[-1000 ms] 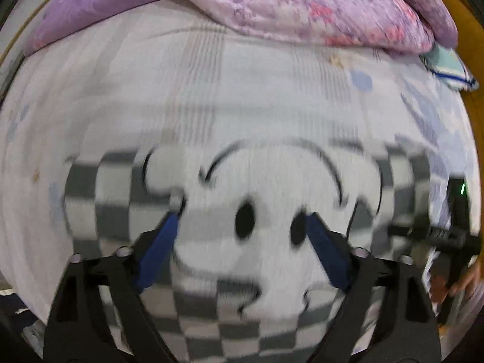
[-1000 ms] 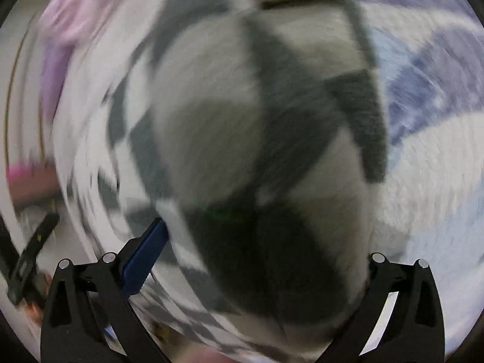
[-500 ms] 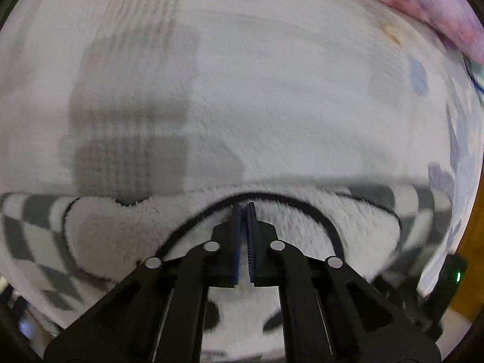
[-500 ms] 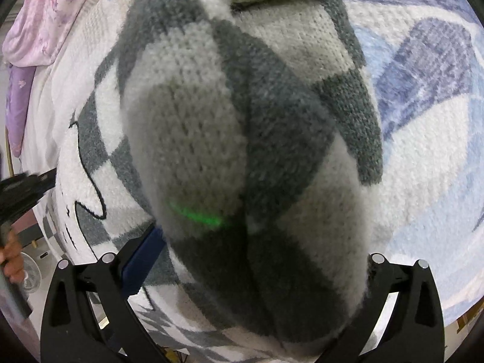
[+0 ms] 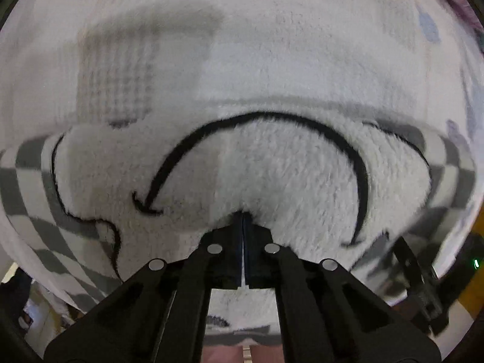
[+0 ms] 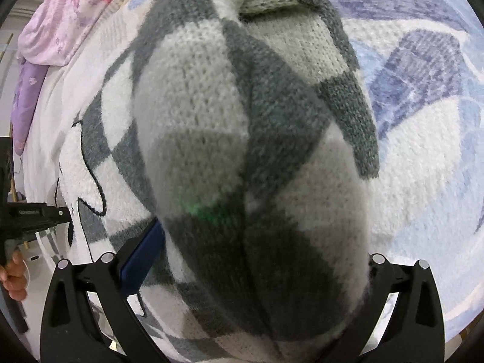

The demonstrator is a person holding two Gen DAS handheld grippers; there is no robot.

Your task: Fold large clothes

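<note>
Handling soft, thick knit: sweater (image 5: 290, 181) bulky, limp, fuzzy, sags where unsupported; take hold at edges or seams, gather enough thickness so pile does not slip. Sweater lies spread on bed (image 5: 272, 45), checked grey-white, cartoon patch on front. Your left hand-held gripper (image 5: 243, 220) pressed together, tips buried in fluffy white patch, pinching small tuck of it. Your right hand-held gripper (image 6: 260, 260) spread wide around draped sleeve bundle (image 6: 248, 151); right pad hidden, so squeeze unclear.
</note>
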